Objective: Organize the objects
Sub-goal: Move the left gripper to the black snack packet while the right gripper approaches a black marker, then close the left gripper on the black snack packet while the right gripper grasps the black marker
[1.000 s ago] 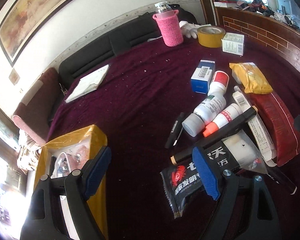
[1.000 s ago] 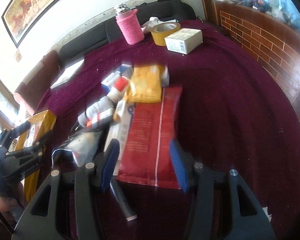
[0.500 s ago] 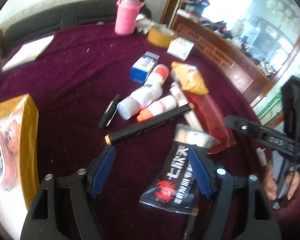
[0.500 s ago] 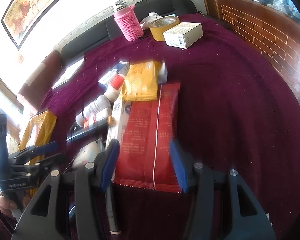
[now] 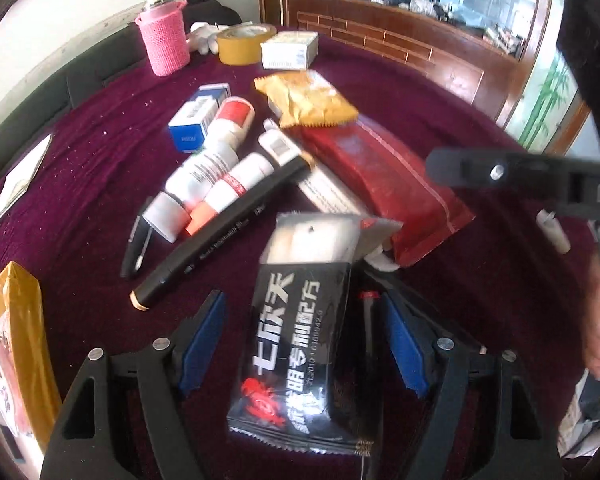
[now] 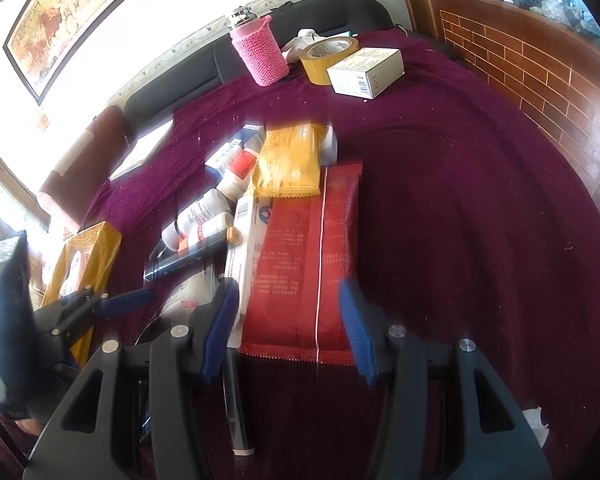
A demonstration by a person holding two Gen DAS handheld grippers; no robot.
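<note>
Left tongs (image 5: 304, 340) agape round black sachet (image 5: 296, 340) — untouched

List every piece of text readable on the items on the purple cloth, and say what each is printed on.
"七欣天": large white characters on the black snack packet lying between the open jaws of the left gripper.
"专利配方": smaller white characters on the same packet; the digits beside them are too small to read.
Black marker: white print, blurred.
Red packet, white bottles, blue-and-white box: print too small to read.

snack packet (image 5: 300, 340) before marker (image 5: 220, 236) | bottles (image 5: 204, 172) behind marker (touching) | tape roll (image 5: 242, 42) beside box (image 5: 288, 50)
</note>
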